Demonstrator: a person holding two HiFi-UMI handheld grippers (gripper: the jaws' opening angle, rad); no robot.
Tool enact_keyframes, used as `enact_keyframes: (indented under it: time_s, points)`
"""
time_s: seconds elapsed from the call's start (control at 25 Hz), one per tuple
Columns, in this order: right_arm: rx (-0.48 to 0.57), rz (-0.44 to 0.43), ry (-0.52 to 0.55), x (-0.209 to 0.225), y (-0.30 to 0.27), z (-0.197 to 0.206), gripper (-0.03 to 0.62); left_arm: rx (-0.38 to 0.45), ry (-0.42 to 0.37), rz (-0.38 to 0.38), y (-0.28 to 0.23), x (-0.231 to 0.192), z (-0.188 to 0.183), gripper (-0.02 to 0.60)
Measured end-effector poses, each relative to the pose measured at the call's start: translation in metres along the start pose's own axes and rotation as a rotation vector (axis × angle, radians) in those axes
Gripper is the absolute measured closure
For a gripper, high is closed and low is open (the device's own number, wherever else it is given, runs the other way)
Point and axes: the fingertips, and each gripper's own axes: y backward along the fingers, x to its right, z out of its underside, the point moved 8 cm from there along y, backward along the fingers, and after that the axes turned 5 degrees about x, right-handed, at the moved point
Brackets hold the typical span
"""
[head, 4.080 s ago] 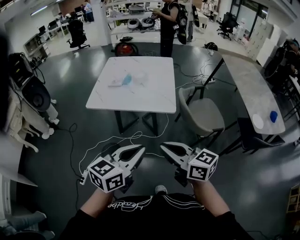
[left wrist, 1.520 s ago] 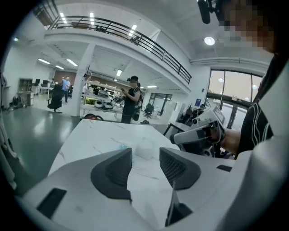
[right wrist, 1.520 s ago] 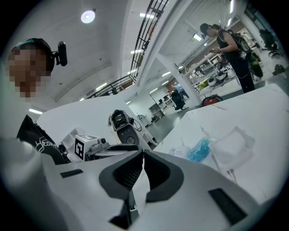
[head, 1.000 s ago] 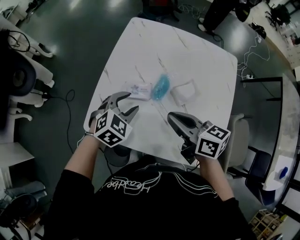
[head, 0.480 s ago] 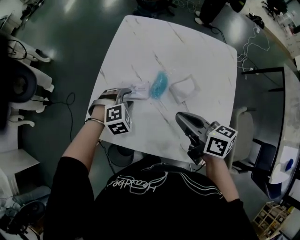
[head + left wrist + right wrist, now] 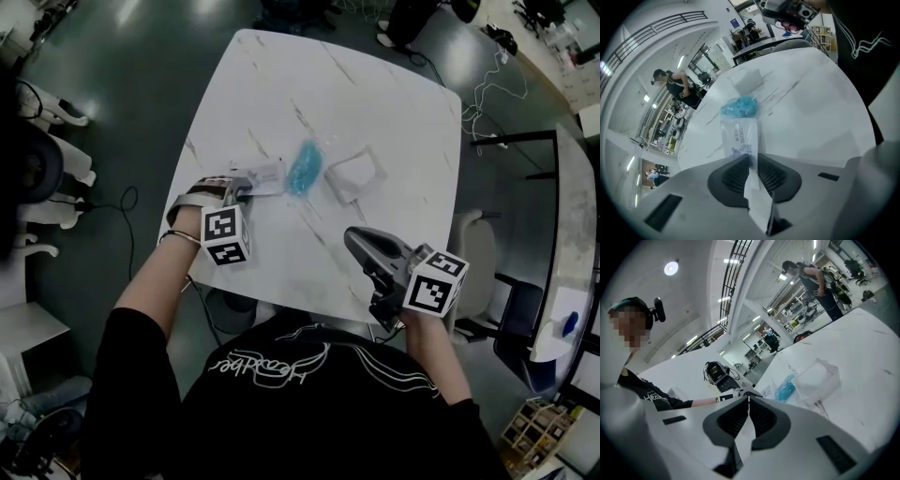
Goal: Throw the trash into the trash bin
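From above, the left gripper (image 6: 242, 185) is down on the white bench (image 6: 328, 84) at the near end of the plastic bag (image 6: 269, 175), but its marker cube (image 6: 226, 236) covers the grip. The left gripper view settles it: the jaws have just been closing and now pinch the bag's flat end between the pads. The bag's far end holds a blue wad (image 6: 739, 107). Just beside it sits a clear tray (image 6: 354, 176); what's in it, can't tell. The right gripper (image 6: 352, 239) hovers near the bench's near edge, and its own view shows the jaws together on nothing.
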Motion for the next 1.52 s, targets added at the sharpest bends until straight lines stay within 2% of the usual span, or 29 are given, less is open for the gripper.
enact_keyframes:
  time_s: [0.16, 0.44, 0.6, 0.76, 0.96, 1.24, 1.36, 1.52]
  points:
    - [-0.004, -0.001, 0.002, -0.001, 0.001, 0.002, 0.562, 0.029, 0.004, -0.059, 0.006, -0.001, -0.004, 0.569]
    - [-0.003, -0.008, 0.005, -0.007, 0.006, 0.006, 0.562, 0.063, 0.071, -0.119, 0.023, -0.002, -0.008, 0.575]
    - [0.001, -0.008, 0.016, -0.011, 0.016, 0.008, 0.562, 0.088, 0.146, -0.17, 0.037, 0.0, -0.014, 0.575]
    - [0.003, -0.001, 0.036, -0.013, 0.028, 0.005, 0.562, 0.146, 0.254, -0.234, 0.061, -0.002, -0.023, 0.575]
    - [0.004, -0.009, 0.066, -0.022, 0.045, 0.002, 0.562, 0.258, 0.37, -0.379, 0.114, 0.003, -0.051, 0.575]
    - [-0.017, -0.069, 0.098, -0.044, 0.069, 0.011, 0.562, 0.44, 0.594, -0.552, 0.196, 0.047, -0.093, 0.575]
    - [-0.033, -0.099, 0.128, -0.057, 0.078, 0.017, 0.562, 0.515, 0.713, -0.585, 0.228, 0.078, -0.109, 0.575]
    - [-0.053, -0.142, 0.163, -0.076, 0.091, 0.031, 0.562, 0.596, 0.855, -0.586, 0.264, 0.126, -0.128, 0.575]
